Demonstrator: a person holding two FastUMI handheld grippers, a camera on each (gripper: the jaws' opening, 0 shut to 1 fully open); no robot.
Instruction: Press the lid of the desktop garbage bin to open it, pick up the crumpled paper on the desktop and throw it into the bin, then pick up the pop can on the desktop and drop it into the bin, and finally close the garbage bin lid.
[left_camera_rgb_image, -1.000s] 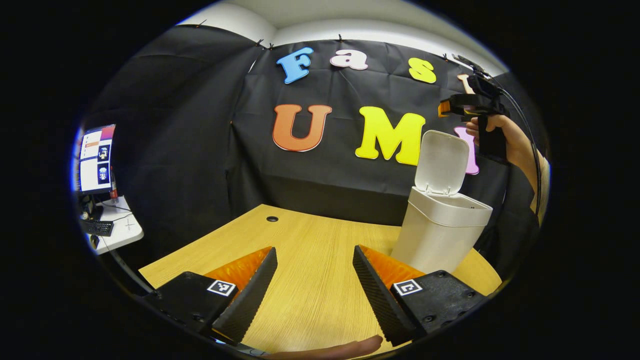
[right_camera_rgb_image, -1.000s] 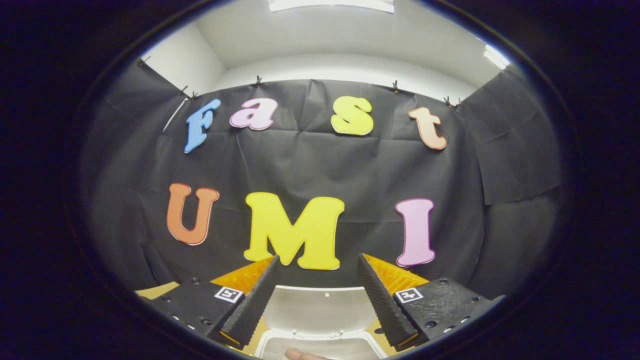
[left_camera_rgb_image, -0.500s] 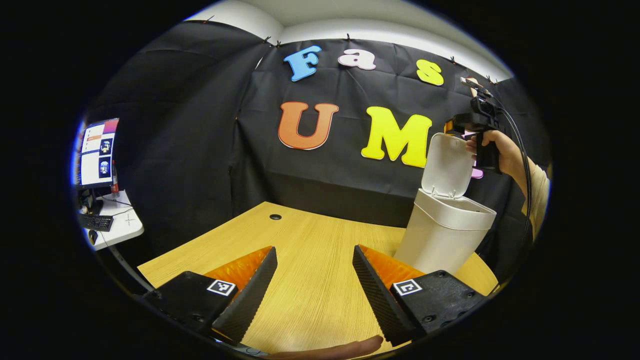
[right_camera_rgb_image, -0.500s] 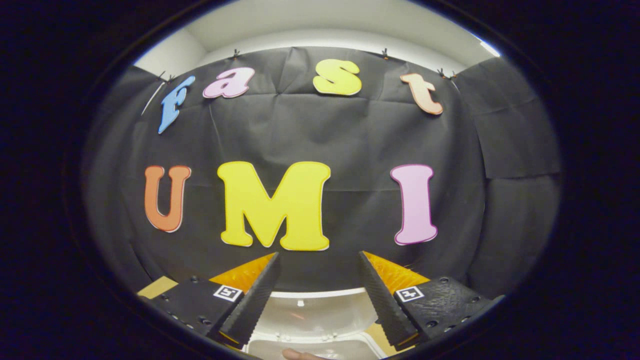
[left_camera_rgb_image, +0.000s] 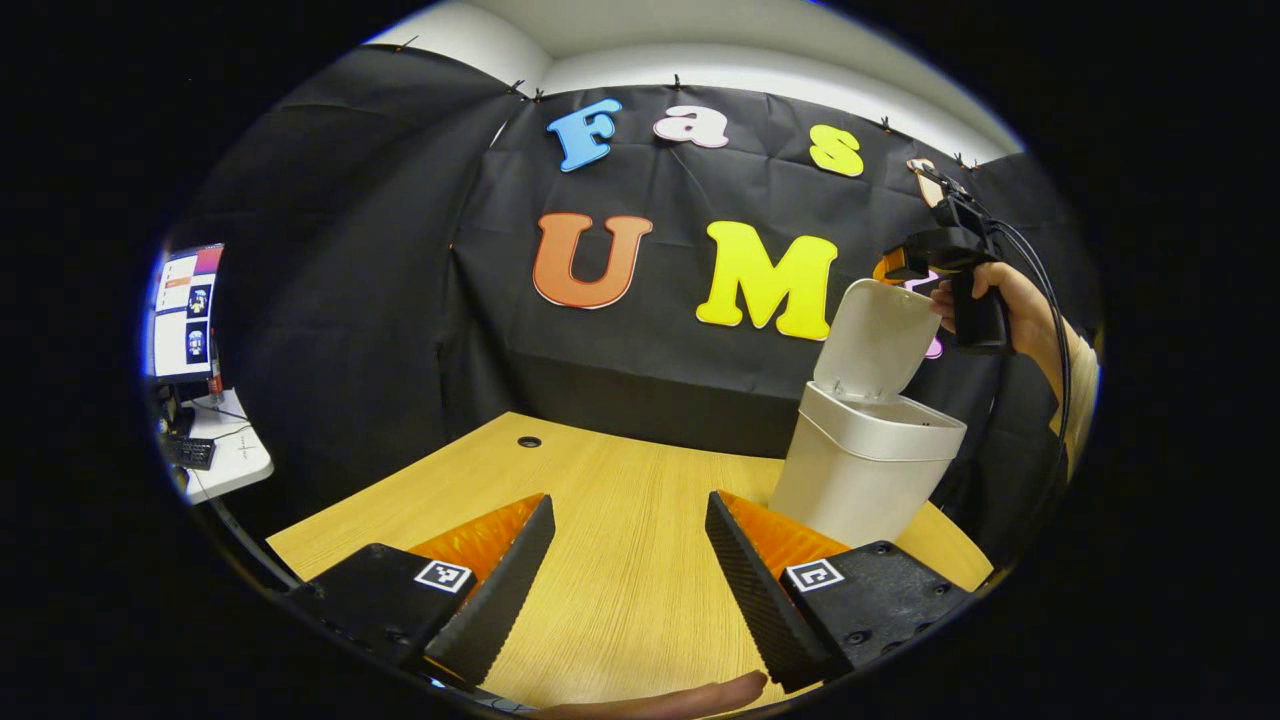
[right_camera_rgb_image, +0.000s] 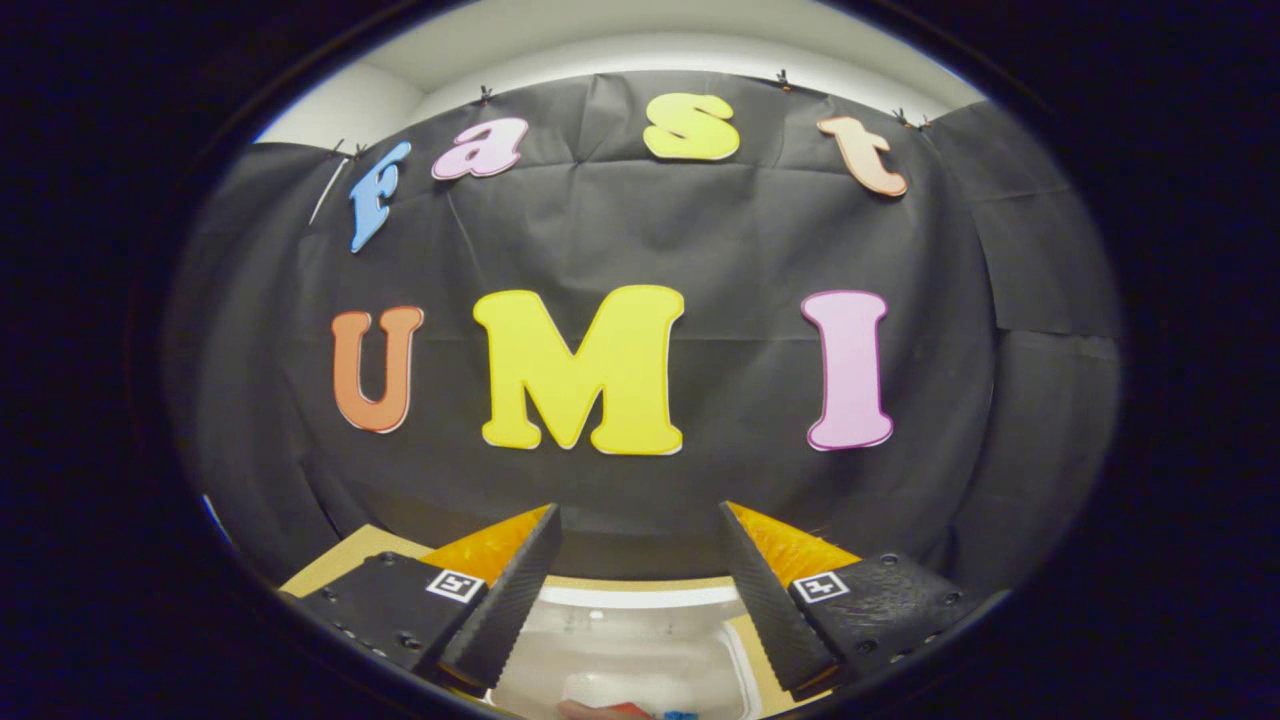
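Observation:
A white desktop bin (left_camera_rgb_image: 865, 470) stands at the right of the wooden table (left_camera_rgb_image: 600, 520). Its lid (left_camera_rgb_image: 875, 340) is raised on the rear hinge and tilts forward over the opening. A hand holds my right gripper (left_camera_rgb_image: 897, 266) at the lid's top edge, on its back side; whether it touches I cannot tell. In the right gripper view the right gripper (right_camera_rgb_image: 640, 510) is open above the lid (right_camera_rgb_image: 640, 640); something white and a bit of red and blue show at the bottom edge. My left gripper (left_camera_rgb_image: 628, 500) is open and empty, low over the table left of the bin.
Off the table's left edge stands a white side desk with a monitor (left_camera_rgb_image: 185, 315) and a keyboard (left_camera_rgb_image: 188, 452). A round cable hole (left_camera_rgb_image: 529, 441) sits near the table's far edge. The black cloth wall runs close behind the bin. A fingertip (left_camera_rgb_image: 690, 695) shows at the bottom.
The right gripper has come down behind the lid's top edge. The lid has tipped from upright to leaning forward over the bin. The left gripper stays open in place.

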